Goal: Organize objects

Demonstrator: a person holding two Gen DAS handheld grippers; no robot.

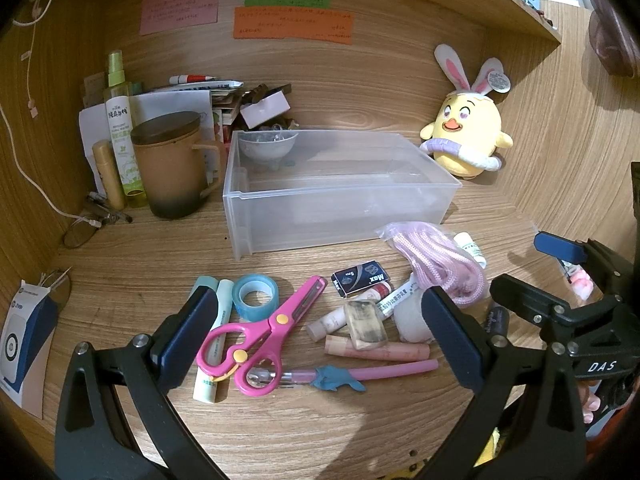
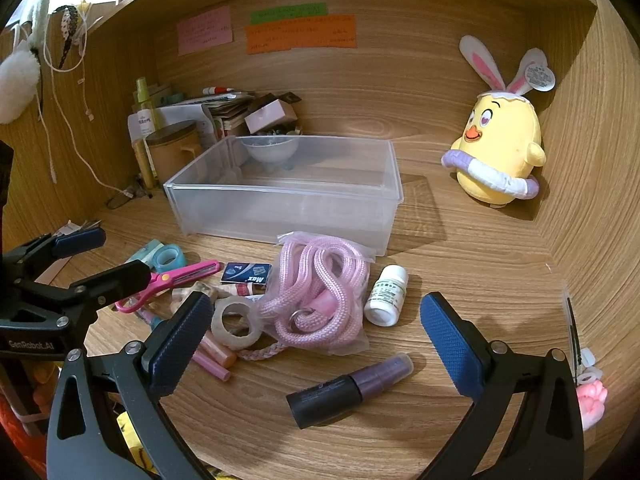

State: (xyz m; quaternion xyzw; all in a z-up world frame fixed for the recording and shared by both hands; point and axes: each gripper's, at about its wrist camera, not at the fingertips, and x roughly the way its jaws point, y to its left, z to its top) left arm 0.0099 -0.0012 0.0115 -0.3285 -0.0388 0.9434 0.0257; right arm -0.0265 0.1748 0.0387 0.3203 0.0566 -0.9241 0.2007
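Note:
A clear plastic bin (image 1: 336, 208) (image 2: 280, 204) stands on the wooden desk, nothing in it. In front of it lie pink scissors (image 1: 272, 328) (image 2: 172, 280), a blue tape roll (image 1: 255, 296), a black Max box (image 1: 361, 277) (image 2: 246, 273), a bagged pink rope (image 1: 436, 264) (image 2: 316, 300), a white bottle (image 2: 387, 294), a dark purple tube (image 2: 348, 388), a pink pen (image 1: 360, 374) and small tubes. My left gripper (image 1: 316, 344) is open over the scissors and tubes, holding nothing. My right gripper (image 2: 316, 340) is open over the rope bag, holding nothing.
A brown mug (image 1: 172, 168), a green spray bottle (image 1: 120, 120) and stacked papers stand back left. A small bowl (image 1: 267, 146) sits behind the bin. A yellow plush chick (image 1: 466, 136) (image 2: 500, 148) stands back right. Sticky notes (image 1: 292, 26) hang on the back wall.

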